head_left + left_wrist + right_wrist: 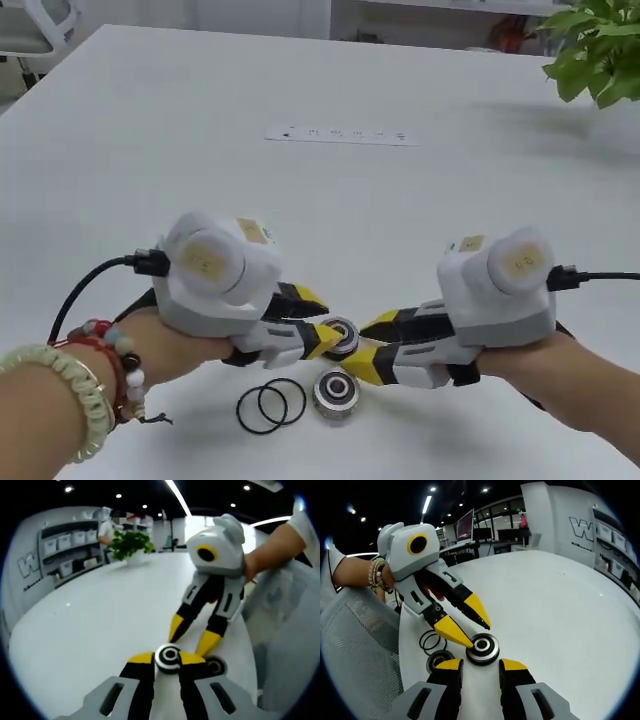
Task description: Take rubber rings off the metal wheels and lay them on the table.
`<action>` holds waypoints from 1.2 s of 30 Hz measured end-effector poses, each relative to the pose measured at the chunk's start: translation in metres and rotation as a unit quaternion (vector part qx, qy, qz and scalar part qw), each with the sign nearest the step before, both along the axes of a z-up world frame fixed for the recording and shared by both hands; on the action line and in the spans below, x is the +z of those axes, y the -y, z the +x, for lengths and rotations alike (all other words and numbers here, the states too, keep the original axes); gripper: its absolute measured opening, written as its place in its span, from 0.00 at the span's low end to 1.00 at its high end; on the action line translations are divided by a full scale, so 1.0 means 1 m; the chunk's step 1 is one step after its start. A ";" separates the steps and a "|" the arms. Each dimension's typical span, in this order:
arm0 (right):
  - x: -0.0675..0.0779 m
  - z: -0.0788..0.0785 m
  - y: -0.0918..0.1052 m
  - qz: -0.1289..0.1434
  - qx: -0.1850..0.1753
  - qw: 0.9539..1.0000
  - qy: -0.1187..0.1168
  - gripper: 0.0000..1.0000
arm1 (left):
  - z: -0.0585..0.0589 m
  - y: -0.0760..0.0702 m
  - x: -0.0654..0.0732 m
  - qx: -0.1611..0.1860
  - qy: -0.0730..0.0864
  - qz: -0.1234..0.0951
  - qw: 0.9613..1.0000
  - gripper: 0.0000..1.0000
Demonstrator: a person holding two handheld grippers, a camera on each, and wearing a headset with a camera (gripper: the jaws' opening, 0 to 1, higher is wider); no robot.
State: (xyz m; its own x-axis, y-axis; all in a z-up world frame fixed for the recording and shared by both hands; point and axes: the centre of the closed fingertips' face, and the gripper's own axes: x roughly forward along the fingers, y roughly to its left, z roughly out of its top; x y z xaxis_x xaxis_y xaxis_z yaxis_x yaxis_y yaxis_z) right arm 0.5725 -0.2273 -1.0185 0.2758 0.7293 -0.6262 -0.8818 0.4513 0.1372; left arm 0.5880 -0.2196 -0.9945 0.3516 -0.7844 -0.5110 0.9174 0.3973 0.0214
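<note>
I am pinching a metal wheel point(341, 336) with the left tool point(167, 659), low over the table point(200, 130); the right tool point(481, 664) is hovering spread beside it. Its rubber ring point(495, 653) should be soft, stretchy, clingy: I would be catching its outer edge.

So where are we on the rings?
Done: two rings lie on the table beside a loose wheel whose rim looks bare. In hand: the left gripper clamps the other wheel, dark band apparently on; the right gripper is open, tips near it. Left: strip that wheel.
</note>
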 end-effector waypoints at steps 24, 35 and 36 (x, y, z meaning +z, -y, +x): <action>-0.002 0.003 -0.002 -0.003 -0.002 1.000 0.010 0.19 | -0.004 0.004 -0.006 0.008 -0.026 -0.006 1.000 0.14; -0.002 0.001 -0.002 -0.030 0.030 0.998 0.039 0.16 | -0.006 0.004 -0.006 0.007 -0.023 -0.009 1.000 0.13; -0.002 0.001 -0.002 -0.032 0.030 0.998 0.039 0.16 | -0.006 0.004 -0.006 0.006 -0.022 -0.009 1.000 0.13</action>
State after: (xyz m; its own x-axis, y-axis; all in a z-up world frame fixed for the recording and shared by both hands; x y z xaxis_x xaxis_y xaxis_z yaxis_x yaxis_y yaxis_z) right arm 0.5734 -0.2249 -1.0202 0.2820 0.7056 -0.6501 -0.9143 0.4030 0.0407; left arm 0.5823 -0.2233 -1.0009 0.3393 -0.7892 -0.5118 0.9121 0.4091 -0.0260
